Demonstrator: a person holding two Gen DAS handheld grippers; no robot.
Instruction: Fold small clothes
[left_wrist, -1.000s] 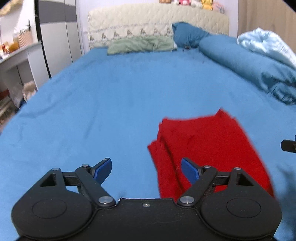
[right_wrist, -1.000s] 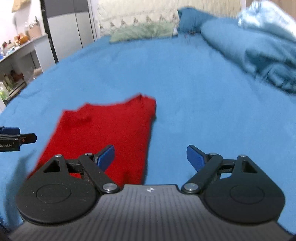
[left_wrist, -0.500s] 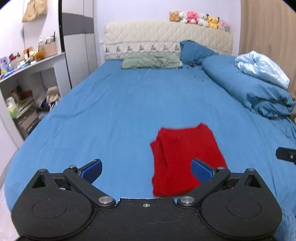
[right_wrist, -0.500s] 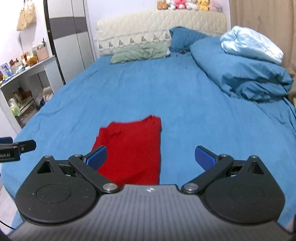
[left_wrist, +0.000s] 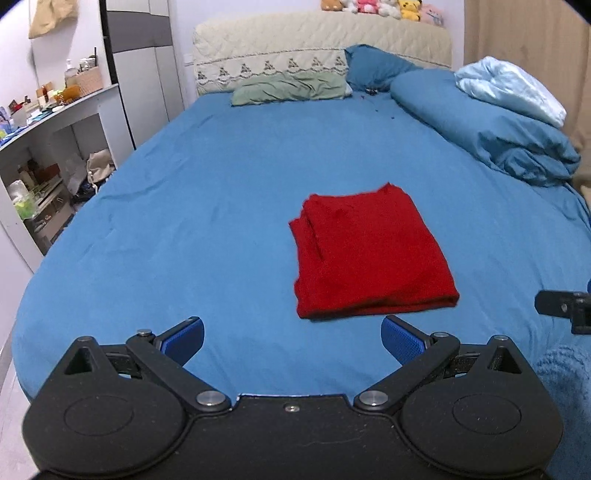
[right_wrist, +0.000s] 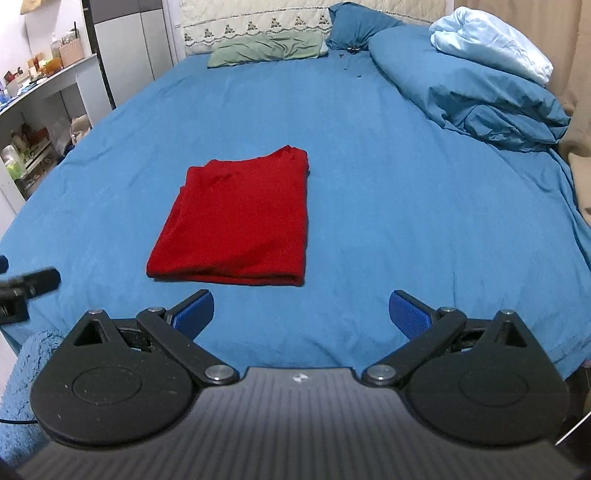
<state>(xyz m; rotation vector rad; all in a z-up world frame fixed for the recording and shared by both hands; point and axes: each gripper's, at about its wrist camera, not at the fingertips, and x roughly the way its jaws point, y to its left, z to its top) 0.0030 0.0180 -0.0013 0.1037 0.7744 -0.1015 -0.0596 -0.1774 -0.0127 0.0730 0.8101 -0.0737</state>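
A red garment (left_wrist: 369, 254) lies folded into a neat rectangle on the blue bed sheet (left_wrist: 207, 206); it also shows in the right wrist view (right_wrist: 240, 221). My left gripper (left_wrist: 291, 339) is open and empty, held back near the foot of the bed, short of the garment's near edge. My right gripper (right_wrist: 301, 314) is open and empty too, back from the garment and to its right. Each gripper shows at the edge of the other's view.
A rolled blue duvet (left_wrist: 491, 136) with a pale blue blanket (left_wrist: 509, 88) lies along the right side. A green pillow (left_wrist: 291, 86) and blue pillow (left_wrist: 373, 70) sit at the headboard. White shelves (left_wrist: 48, 155) stand left of the bed. A blue fluffy sleeve (right_wrist: 26, 373) is near.
Both grippers have pulled back and up from the red garment toward the foot of the bed. The garment stays folded on the sheet and now looks smaller and farther away.
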